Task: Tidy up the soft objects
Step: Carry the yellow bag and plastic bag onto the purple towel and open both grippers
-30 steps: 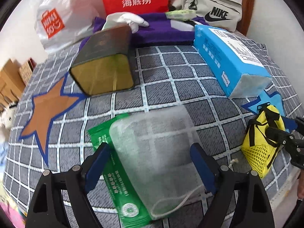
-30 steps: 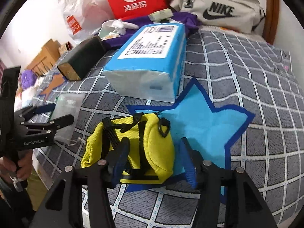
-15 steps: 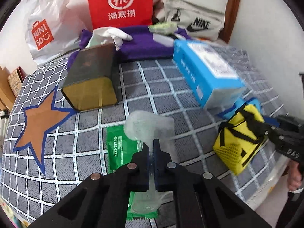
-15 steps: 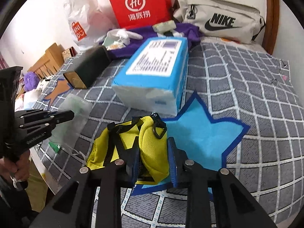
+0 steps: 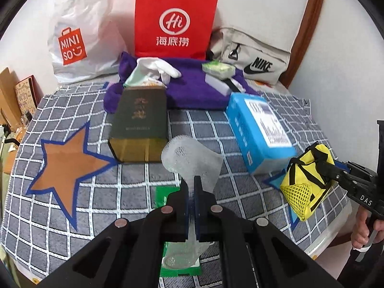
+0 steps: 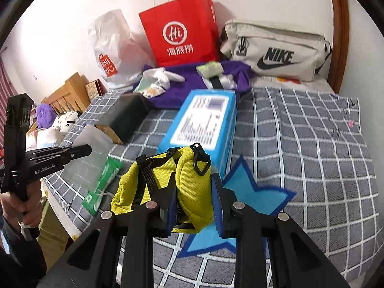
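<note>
My left gripper (image 5: pixel 191 180) is shut on a translucent white mesh pouch (image 5: pixel 192 159) and holds it up off the checked bed cover (image 5: pixel 60 204); the pouch also shows in the right wrist view (image 6: pixel 88 158). A green packet (image 5: pixel 165 195) lies under it. My right gripper (image 6: pixel 193 187) is shut on a yellow mesh bag (image 6: pixel 189 182) with black straps, lifted above the blue star patch (image 6: pixel 259 199). The bag also shows in the left wrist view (image 5: pixel 304 180).
A blue tissue box (image 5: pixel 259 132) and a dark green box (image 5: pixel 139 124) lie mid-bed. An orange star patch (image 5: pixel 67 165) is at the left. Purple cloth (image 5: pixel 192 88), white glove (image 5: pixel 156 67), red bag (image 5: pixel 175 24), Miniso bag (image 5: pixel 79 43) and Nike pouch (image 5: pixel 252 57) line the back.
Both grippers closed on their objects and rose: the left lifted the mesh pouch off the green packet, the right lifted the yellow bag off the blue star.
</note>
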Tool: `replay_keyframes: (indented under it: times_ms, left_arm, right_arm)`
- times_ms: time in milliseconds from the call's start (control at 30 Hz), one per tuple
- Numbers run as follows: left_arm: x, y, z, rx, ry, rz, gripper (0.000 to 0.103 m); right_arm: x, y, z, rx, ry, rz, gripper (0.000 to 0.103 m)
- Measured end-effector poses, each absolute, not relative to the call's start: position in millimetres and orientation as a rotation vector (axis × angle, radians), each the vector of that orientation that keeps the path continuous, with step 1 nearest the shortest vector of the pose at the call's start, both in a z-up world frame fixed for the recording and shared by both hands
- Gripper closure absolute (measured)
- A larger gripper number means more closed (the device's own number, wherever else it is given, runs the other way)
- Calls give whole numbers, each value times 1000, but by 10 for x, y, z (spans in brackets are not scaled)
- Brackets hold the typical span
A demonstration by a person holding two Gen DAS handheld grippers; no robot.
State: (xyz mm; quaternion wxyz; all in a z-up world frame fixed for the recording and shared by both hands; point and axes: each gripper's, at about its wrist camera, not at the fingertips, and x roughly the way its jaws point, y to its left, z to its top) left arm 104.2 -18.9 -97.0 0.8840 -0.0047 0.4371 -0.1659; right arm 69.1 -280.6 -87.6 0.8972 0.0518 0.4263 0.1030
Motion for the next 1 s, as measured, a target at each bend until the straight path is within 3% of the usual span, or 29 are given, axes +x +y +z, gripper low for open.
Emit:
replay_keyframes:
  times_ms: [1000]
  left_arm:
    - [1889, 29, -353, -78, 843, -278, 99]
  right_arm:
    - [1835, -2705, -306, 75, 799, 222, 77]
